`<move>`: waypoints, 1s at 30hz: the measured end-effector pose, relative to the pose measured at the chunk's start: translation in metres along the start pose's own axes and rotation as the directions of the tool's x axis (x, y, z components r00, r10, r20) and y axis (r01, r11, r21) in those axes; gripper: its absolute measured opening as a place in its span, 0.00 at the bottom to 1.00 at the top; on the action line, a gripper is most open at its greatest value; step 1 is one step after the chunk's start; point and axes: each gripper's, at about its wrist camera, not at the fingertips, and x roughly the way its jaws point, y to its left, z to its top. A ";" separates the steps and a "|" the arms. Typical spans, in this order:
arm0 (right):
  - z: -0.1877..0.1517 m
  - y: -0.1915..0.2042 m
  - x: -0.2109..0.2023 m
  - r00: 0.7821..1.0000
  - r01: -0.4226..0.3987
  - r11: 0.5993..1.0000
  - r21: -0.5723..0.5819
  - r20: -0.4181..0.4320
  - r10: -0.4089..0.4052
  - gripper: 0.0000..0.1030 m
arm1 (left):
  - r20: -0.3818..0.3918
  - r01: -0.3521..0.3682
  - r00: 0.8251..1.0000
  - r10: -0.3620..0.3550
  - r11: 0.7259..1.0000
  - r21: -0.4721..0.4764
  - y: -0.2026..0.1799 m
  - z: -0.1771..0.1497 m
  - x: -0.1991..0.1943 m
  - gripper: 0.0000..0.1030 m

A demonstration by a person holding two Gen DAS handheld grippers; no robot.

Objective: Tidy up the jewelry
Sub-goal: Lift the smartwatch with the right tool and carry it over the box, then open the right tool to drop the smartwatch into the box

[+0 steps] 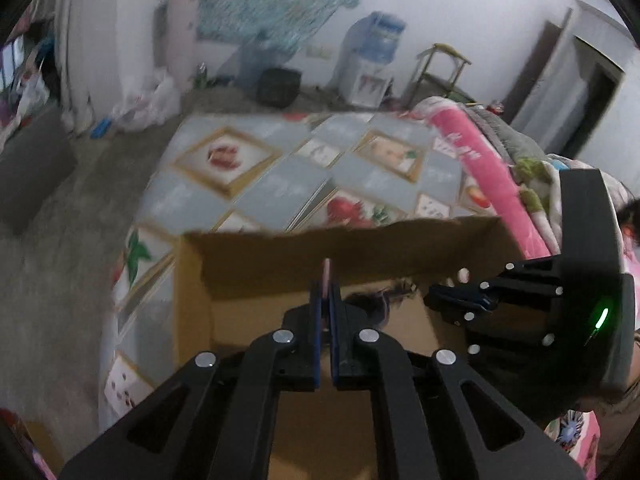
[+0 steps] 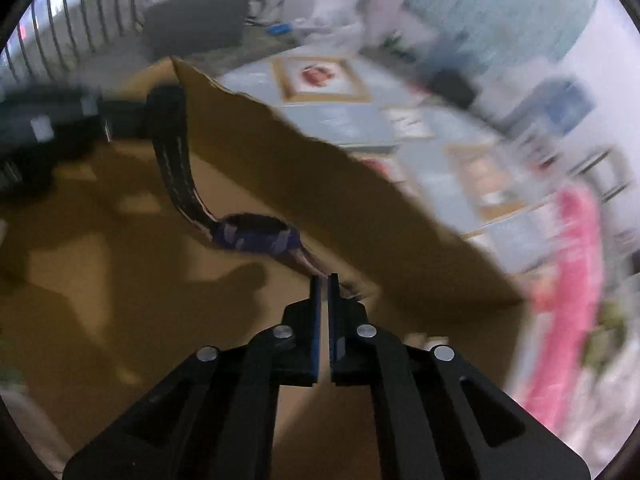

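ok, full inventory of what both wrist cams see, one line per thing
open brown cardboard box: 1, brown, on the table under both grippers
dark braided band with a purple-blue wrapped section: 1, black and purple, inside the box along its far wall
thin pale pink piece: 1, pink, sticking up between the left gripper's fingers
fruit-print tablecloth: 1, grey-blue with framed fruit pictures, over the table
pink blanket: 1, pink, heaped right of the table
water dispenser with blue bottle: 1, white and blue, against the far wall
left gripper: 1, black, closed on the pink piece
right gripper: 1, black, jaws nearly together over the box
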 end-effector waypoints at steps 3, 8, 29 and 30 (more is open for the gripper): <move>-0.002 -0.017 0.001 0.995 -0.089 0.992 0.089 -0.025 0.092 0.14 | -0.007 -0.002 1.000 0.002 1.000 -0.021 0.011 -0.003 -0.002 0.22; -0.002 -0.030 -0.001 0.980 -0.175 0.967 0.187 -0.056 0.189 0.22 | 0.075 0.039 0.997 -0.036 0.998 -0.039 0.014 -0.007 -0.028 0.38; 0.031 0.001 0.078 0.882 -0.355 0.756 0.551 -0.071 0.466 0.19 | 0.308 0.011 0.951 0.040 0.987 -0.162 0.069 -0.115 -0.132 0.59; 0.031 0.001 0.077 0.888 -0.347 0.762 0.546 -0.069 0.454 0.17 | 0.305 0.010 0.952 0.042 0.986 -0.169 0.070 -0.123 -0.131 0.59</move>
